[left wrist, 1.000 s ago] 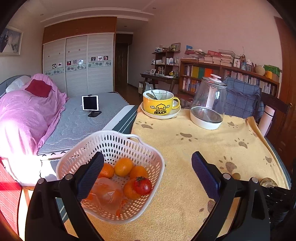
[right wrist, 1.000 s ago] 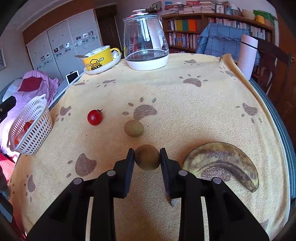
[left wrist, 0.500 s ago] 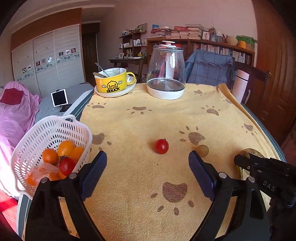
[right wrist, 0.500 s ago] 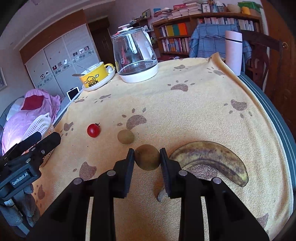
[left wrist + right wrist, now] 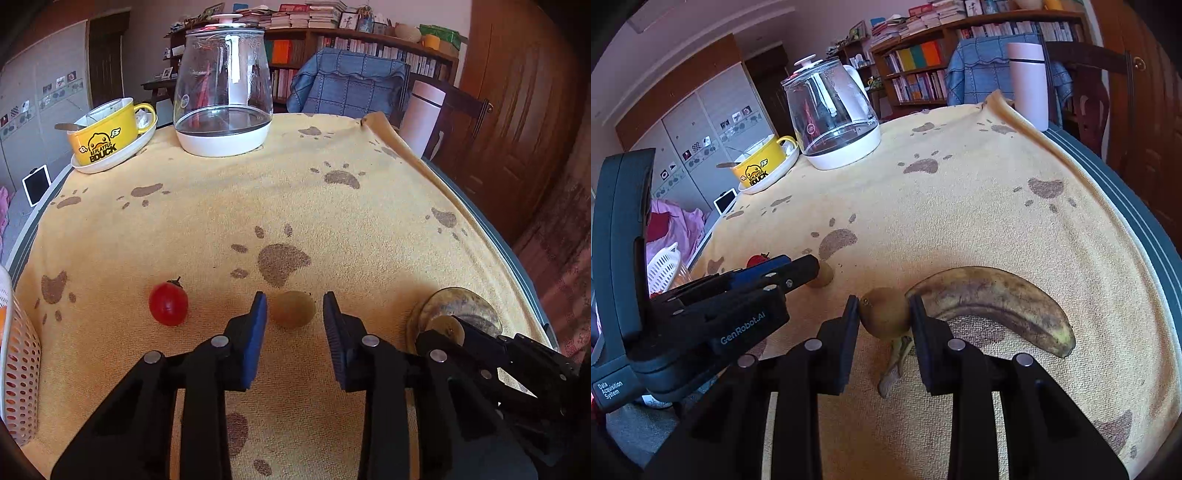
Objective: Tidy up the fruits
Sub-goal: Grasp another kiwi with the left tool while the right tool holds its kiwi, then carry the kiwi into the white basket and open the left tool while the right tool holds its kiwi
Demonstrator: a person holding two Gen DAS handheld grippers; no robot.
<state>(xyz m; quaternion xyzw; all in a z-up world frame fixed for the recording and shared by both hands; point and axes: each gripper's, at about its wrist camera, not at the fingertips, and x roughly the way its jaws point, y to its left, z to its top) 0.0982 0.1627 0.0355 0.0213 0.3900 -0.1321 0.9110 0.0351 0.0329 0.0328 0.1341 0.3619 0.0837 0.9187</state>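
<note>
— What changed?
— Your left gripper (image 5: 294, 314) swung from the basket (image 5: 18, 354) to the counter; its half-open jaws straddle a kiwi (image 5: 291, 309), tomato (image 5: 168, 303) left.
— And right?
— Your right gripper (image 5: 884, 313) still clamps its kiwi (image 5: 884, 312), banana (image 5: 993, 299) just right.

Round table w/ a dark blue-grey striped rim (image 5: 491, 236), covered by a yellow terry cloth w/ brown paw prints (image 5: 332, 221). On the cloth, far side: clear glass kettle on a white base (image 5: 223, 92), and left of it a white saucer (image 5: 110, 158) carrying a yellow duck-print mug (image 5: 105, 134). Pale pink cylindrical flask (image 5: 1028, 85) stands at the far right edge, by a turned-up corner of the cloth. Nearer: small red tomato w/ stem (image 5: 168, 303), brown-green kiwi (image 5: 291, 308) just right of it, not touching. Further right, overripe brown-spotted banana (image 5: 993, 299) lies flat. White perforated plastic basket (image 5: 16, 369) sits at the left edge.
</note>
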